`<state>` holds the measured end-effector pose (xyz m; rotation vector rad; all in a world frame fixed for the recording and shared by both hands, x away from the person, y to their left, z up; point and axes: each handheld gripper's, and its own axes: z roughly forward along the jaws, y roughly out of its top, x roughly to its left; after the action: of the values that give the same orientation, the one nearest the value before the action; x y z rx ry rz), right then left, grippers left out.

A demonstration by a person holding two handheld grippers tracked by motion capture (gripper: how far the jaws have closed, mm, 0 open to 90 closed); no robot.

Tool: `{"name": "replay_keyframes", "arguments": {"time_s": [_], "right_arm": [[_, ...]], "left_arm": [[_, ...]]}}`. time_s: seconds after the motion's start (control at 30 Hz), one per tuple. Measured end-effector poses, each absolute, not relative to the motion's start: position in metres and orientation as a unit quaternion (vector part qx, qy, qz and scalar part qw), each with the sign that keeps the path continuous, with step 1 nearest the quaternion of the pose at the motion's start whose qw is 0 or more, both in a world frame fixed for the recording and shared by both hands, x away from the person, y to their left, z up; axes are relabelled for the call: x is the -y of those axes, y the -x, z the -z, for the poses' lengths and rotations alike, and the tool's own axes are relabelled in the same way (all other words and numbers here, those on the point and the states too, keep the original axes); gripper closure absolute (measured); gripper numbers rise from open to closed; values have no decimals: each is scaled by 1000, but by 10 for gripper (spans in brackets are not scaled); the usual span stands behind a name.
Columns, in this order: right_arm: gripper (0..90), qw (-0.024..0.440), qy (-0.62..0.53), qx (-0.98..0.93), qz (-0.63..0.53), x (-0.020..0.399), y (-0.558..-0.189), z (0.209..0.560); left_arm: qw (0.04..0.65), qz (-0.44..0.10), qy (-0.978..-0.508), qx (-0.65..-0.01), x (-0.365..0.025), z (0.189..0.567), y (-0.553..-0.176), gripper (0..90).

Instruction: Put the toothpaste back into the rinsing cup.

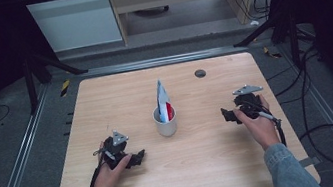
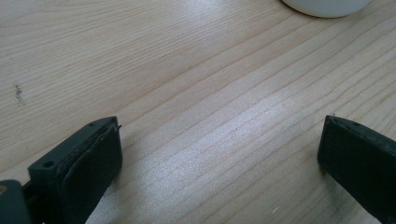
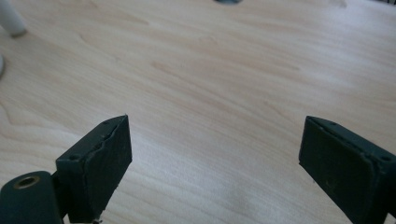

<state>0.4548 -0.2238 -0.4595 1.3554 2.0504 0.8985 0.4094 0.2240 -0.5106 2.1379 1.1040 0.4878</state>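
The white cup (image 1: 165, 122) stands upright near the middle of the table (image 1: 104, 98), roughly midway between its left and right edges, and a tube with a white, red and blue print (image 1: 163, 101) stands in it, its flat crimped end pointing up well above the rim. The tube looks light and soft-walled, likely a squeezable plastic one, so a hard pinch on the body would dent it or push its contents toward the cap; the flat sealed end at the top seems the stiffest and easiest place to take hold, and it stands free of the cup. The cup itself looks like smooth, hard ceramic, probably slippery on its rounded wall and apt to tip or slide if the tube drags against the rim. The left gripper (image 1: 137, 159) rests low toward the near left part of the table, its jaws spread wide with bare wood between them, the cup ahead of it. The right gripper (image 1: 228, 115) sits near the right edge at about the cup's level, jaws likewise wide apart and holding nothing.
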Motion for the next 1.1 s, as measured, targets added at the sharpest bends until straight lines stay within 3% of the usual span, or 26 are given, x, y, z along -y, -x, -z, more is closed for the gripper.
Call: {"name": "replay_keyframes", "arguments": {"time_s": [0.67,1.1], "right_arm": [[95,209,-533,-759,-310,227,-466,499],[61,220,-535,-753,-313,218,-469,509]], "left_arm": [[336,-188,-820,-423,-224,511,-409,0],[336,-188,-820,-423,-224,511,-409,0]]}}
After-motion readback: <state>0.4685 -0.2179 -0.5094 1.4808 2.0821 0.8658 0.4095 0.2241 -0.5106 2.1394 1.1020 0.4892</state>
